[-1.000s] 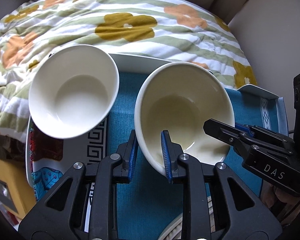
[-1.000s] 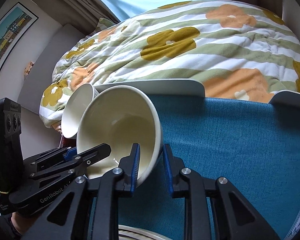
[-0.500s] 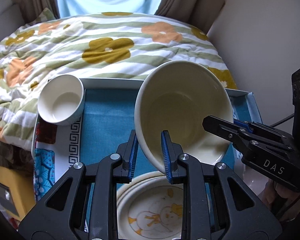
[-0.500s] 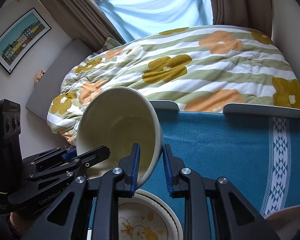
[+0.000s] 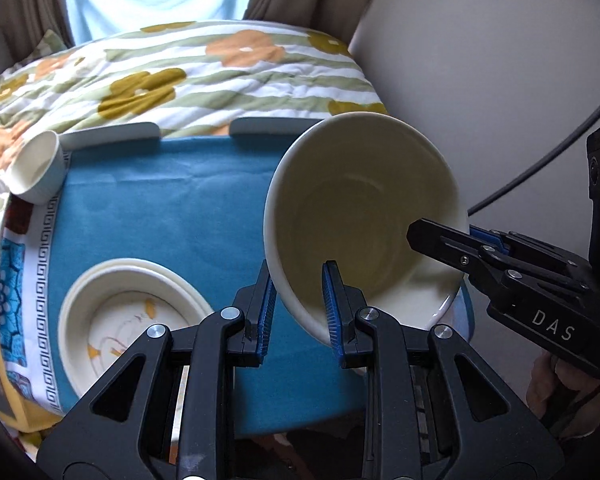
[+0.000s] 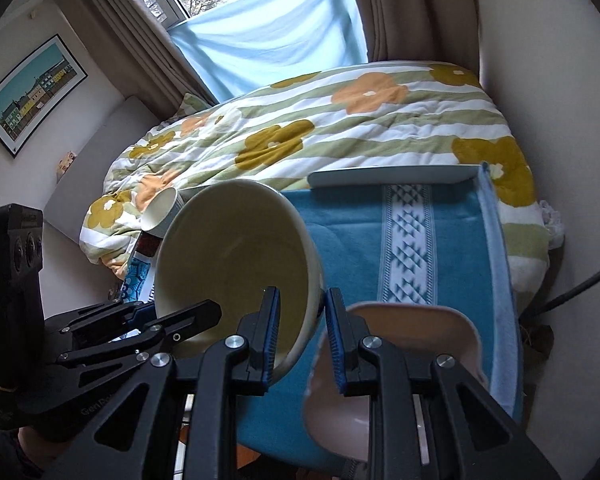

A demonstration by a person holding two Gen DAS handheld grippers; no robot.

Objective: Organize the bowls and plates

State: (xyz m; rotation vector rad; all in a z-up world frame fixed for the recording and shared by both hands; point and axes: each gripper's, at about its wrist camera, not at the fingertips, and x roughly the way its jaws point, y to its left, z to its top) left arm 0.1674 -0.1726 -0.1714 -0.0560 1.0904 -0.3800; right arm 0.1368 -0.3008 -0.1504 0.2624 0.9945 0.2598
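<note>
A large cream bowl (image 5: 360, 208) hangs tilted above the blue-clothed table (image 5: 160, 200), held by both grippers at once. My left gripper (image 5: 298, 292) is shut on its near rim, one pad inside and one outside. At the bowl's right rim my right gripper (image 5: 452, 236) is clamped the same way. In the right wrist view the bowl (image 6: 236, 256) fills the left middle, with my right gripper (image 6: 303, 320) shut on its rim and my left gripper (image 6: 168, 312) gripping the far side. A small white bowl (image 5: 36, 172) stands at the table's far left corner.
A cream plate with a yellow drawing (image 5: 128, 320) lies on the cloth at the near left. A pinkish dish (image 6: 400, 360) sits under the right gripper. A flowered duvet (image 6: 340, 128) lies beyond the table, a wall and a black cable (image 5: 540, 160) to the right.
Both grippers have carried the big bowl up and to the right, away from the small white bowl. The drawn plate has come into view and now lies at the lower left.
</note>
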